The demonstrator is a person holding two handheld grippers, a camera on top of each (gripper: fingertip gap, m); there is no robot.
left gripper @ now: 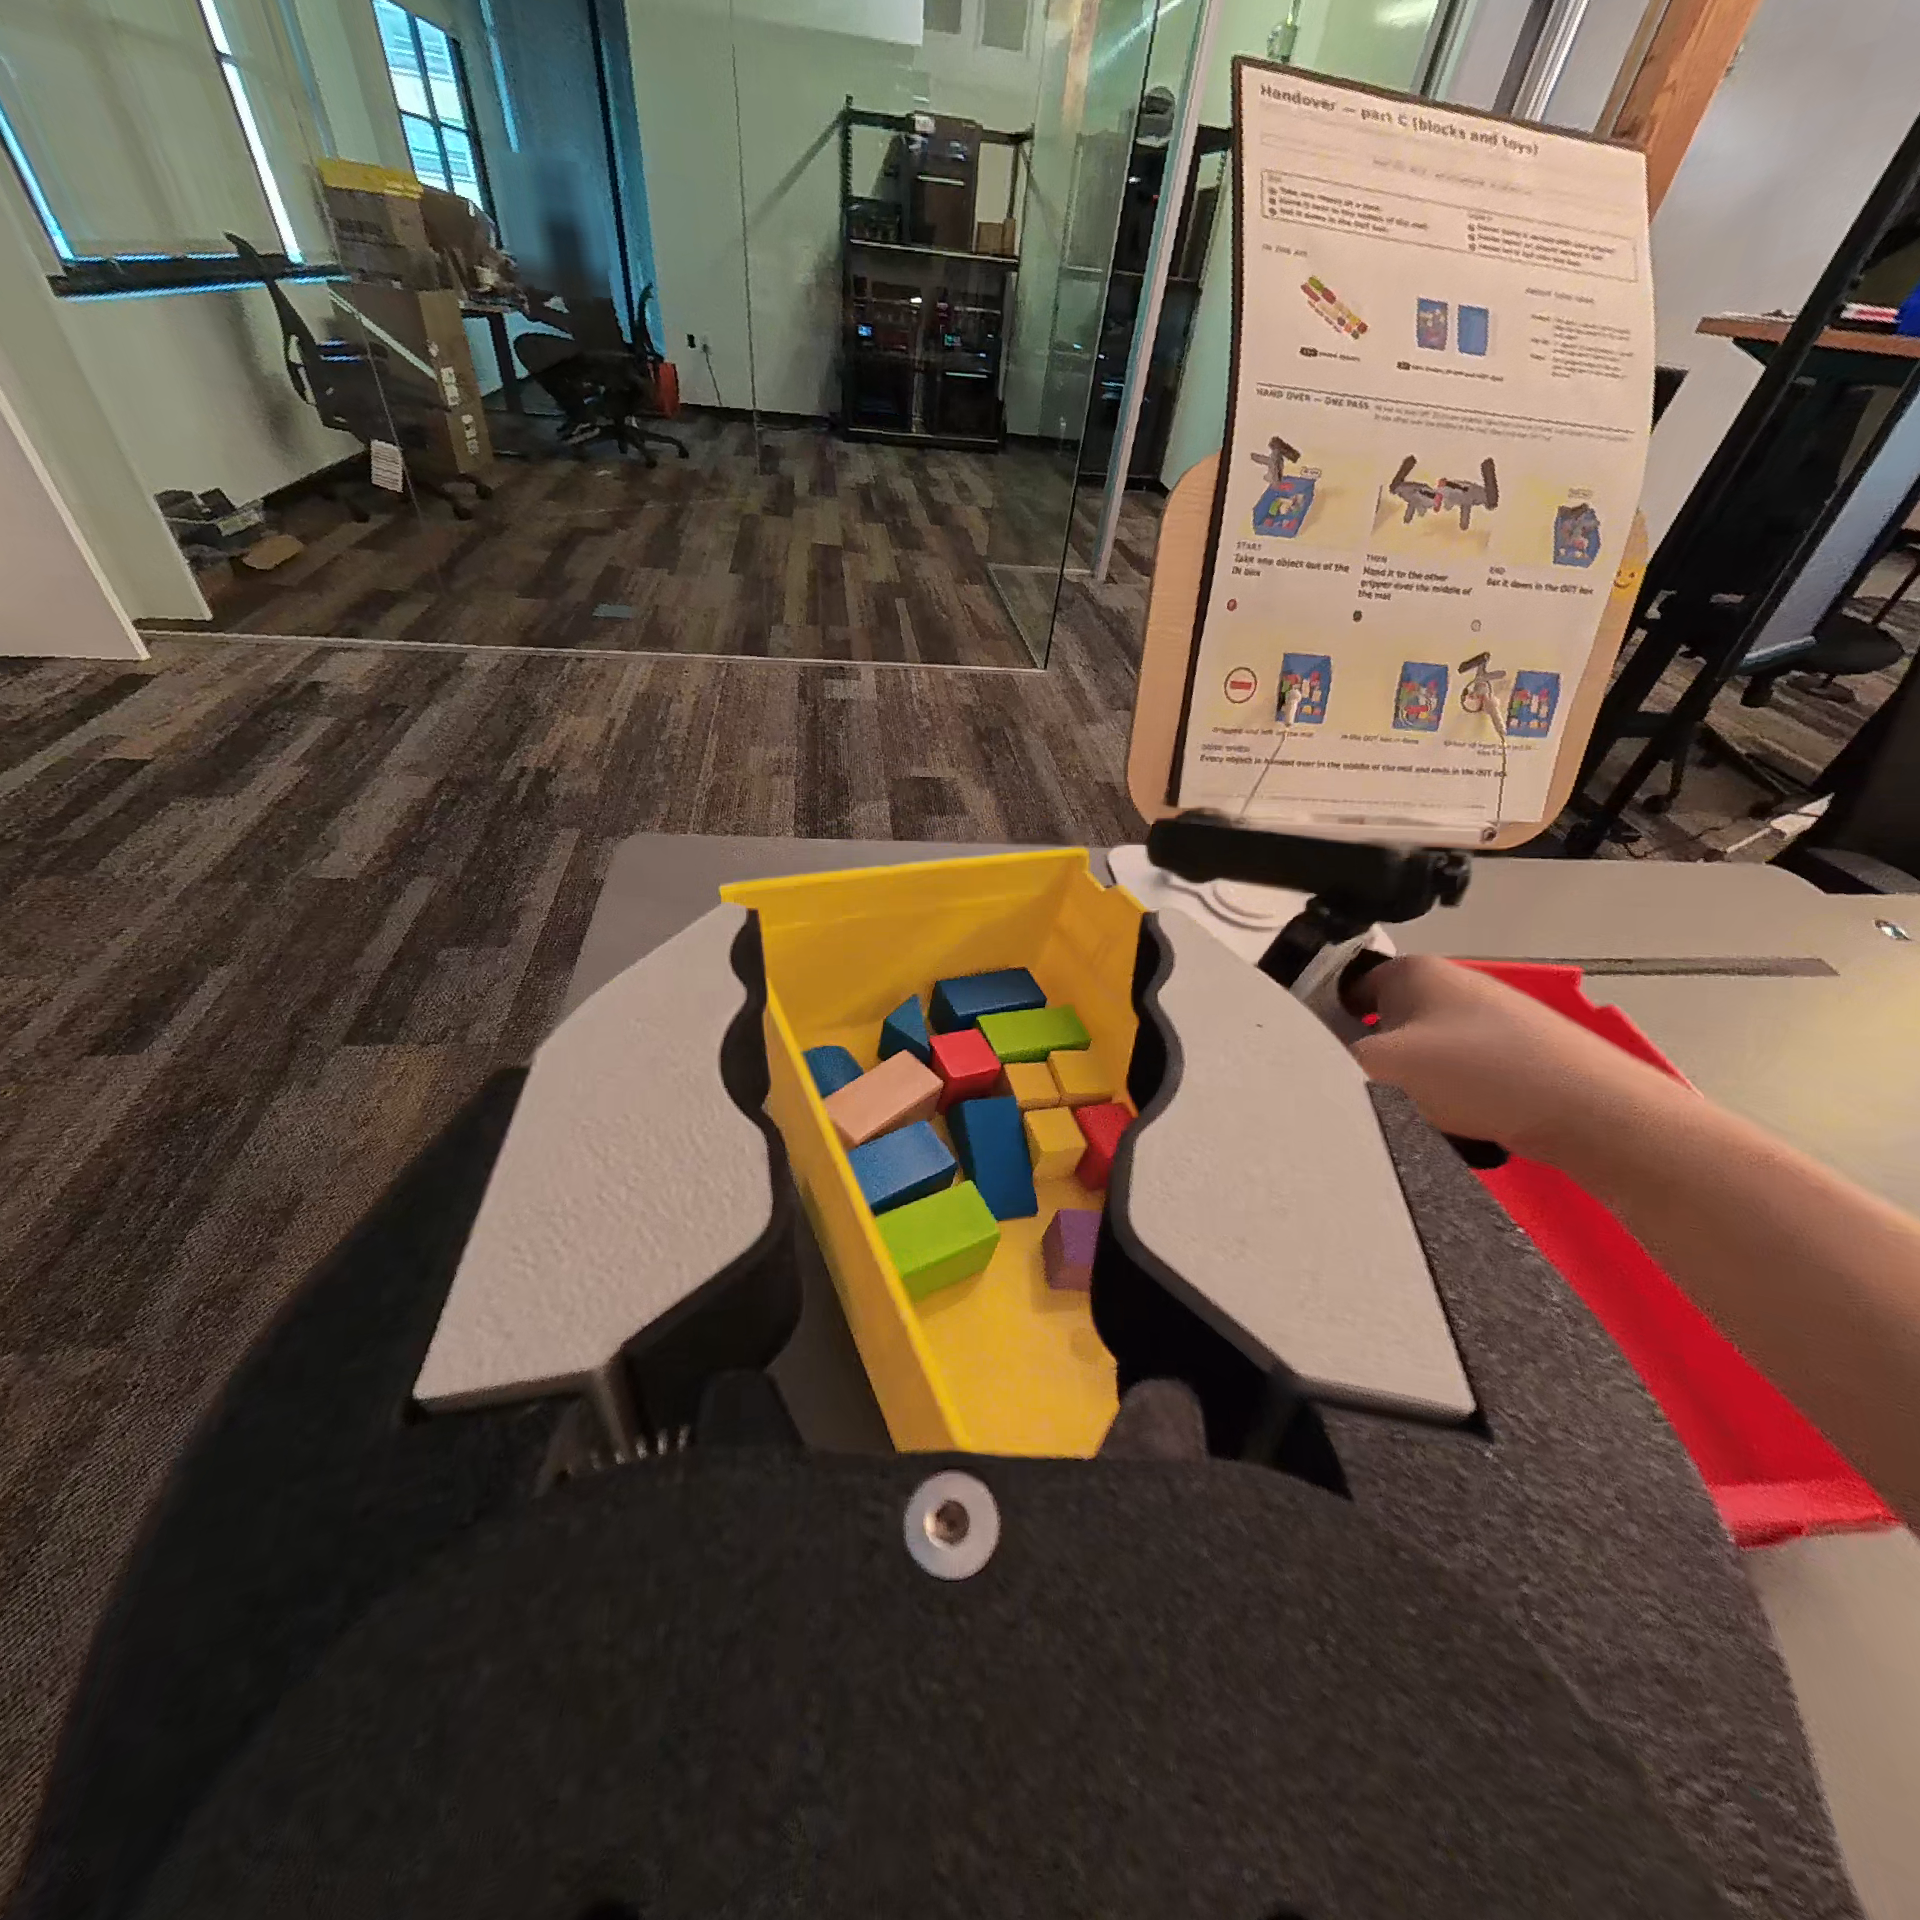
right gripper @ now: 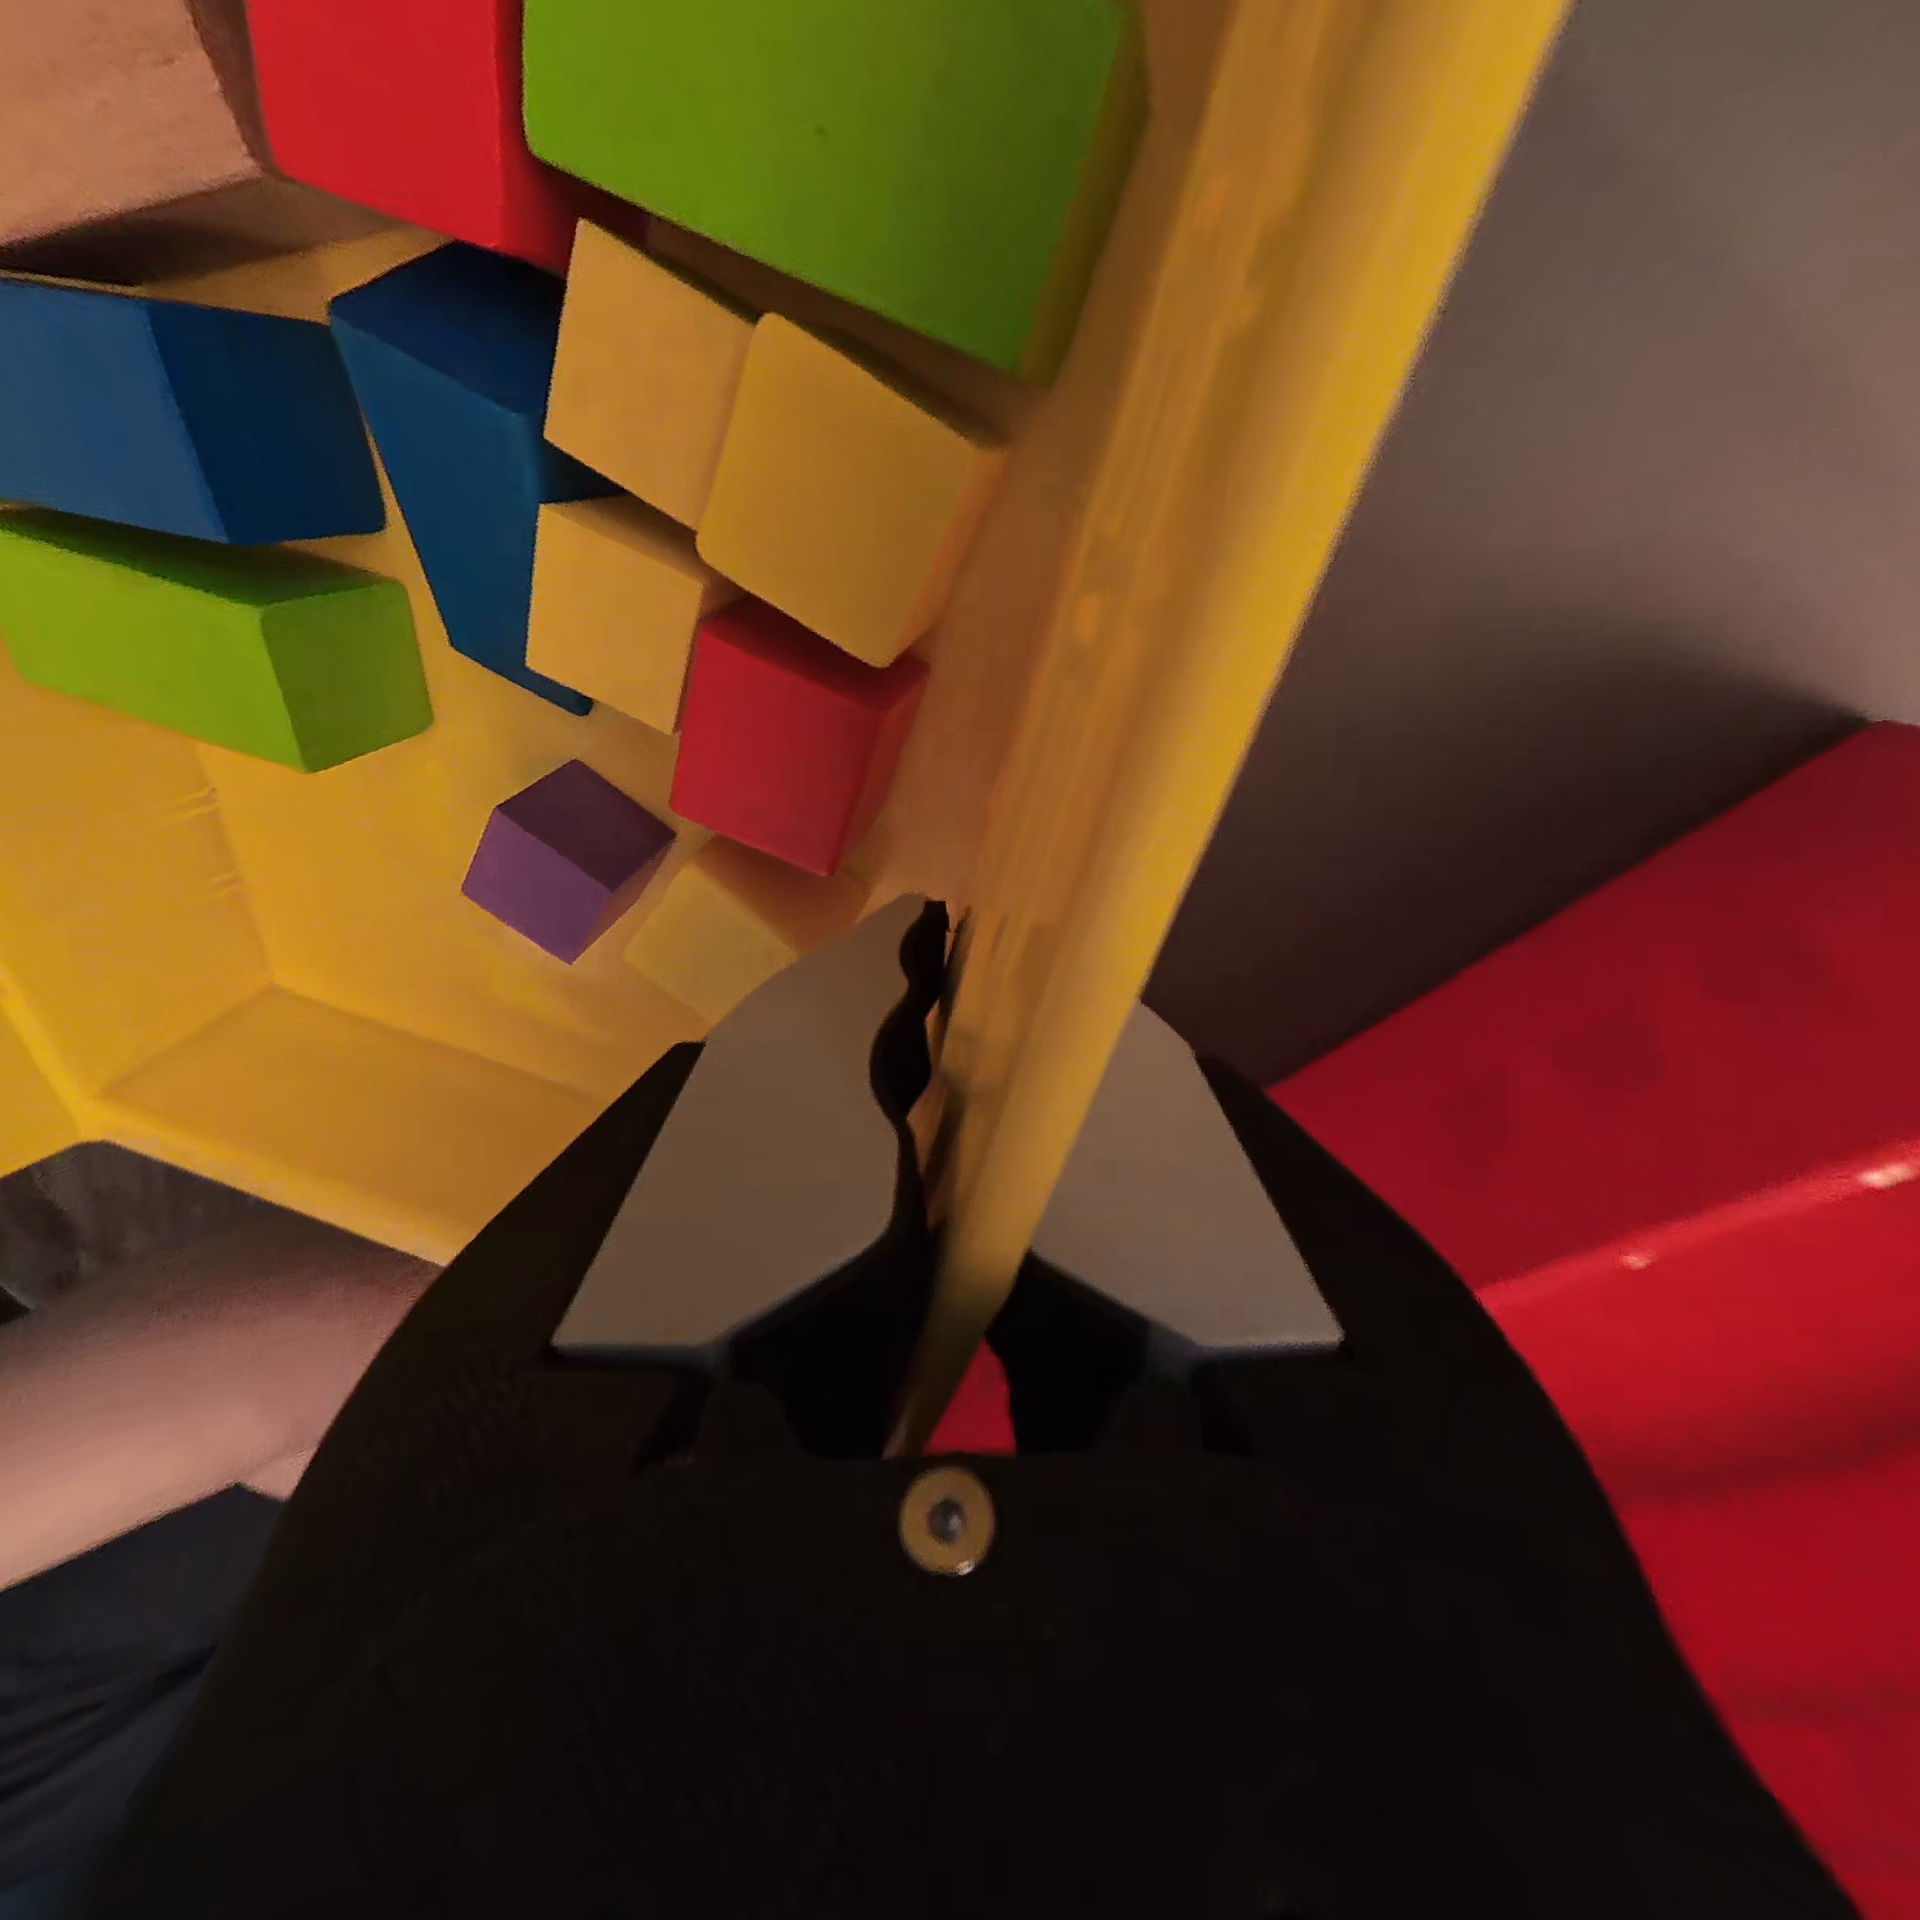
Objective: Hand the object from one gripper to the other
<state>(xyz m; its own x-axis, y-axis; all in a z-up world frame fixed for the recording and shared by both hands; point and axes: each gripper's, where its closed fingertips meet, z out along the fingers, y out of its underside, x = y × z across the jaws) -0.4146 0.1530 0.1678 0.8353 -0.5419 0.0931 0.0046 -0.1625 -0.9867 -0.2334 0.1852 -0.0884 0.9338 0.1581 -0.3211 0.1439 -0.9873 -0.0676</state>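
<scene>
Left gripper (left gripper: 940,1081): its two grey fingers stand wide apart above the yellow bin (left gripper: 904,935), with nothing between them.
Right gripper (right gripper: 971,997): narrow, its fingers closed on the right side wall of the yellow bin (right gripper: 1226,520), one finger inside the wall and one outside.
Blocks (left gripper: 961,1101): a loose heap of blue, green, red, yellow, tan and purple wooden pieces on the floor of the yellow bin; none is lifted.
Only in the left wrist view: the whole bin from above, a grey table (left gripper: 1683,904), a printed sheet on a stand (left gripper: 1423,457) behind the bin, a person's hand (left gripper: 1455,1049) just right of the bin, a carpeted office floor and glass walls.
Only in the right wrist view: the pinch on the bin wall seen close, a small purple cube (right gripper: 566,857) near the finger tip, and a red cube (right gripper: 790,738) against the wall.
Red bin (left gripper: 1662,1330): just right of the yellow one, partly hidden by the person's arm; in the right wrist view it shows beyond the yellow wall (right gripper: 1662,1195).
Bin direction: its long axis runs away from the left camera, the taller end wall at the far side.
Block directions: mixed; one long blue block (left gripper: 992,1153) lies roughly along the bin, one green block (left gripper: 1034,1032) across it.
</scene>
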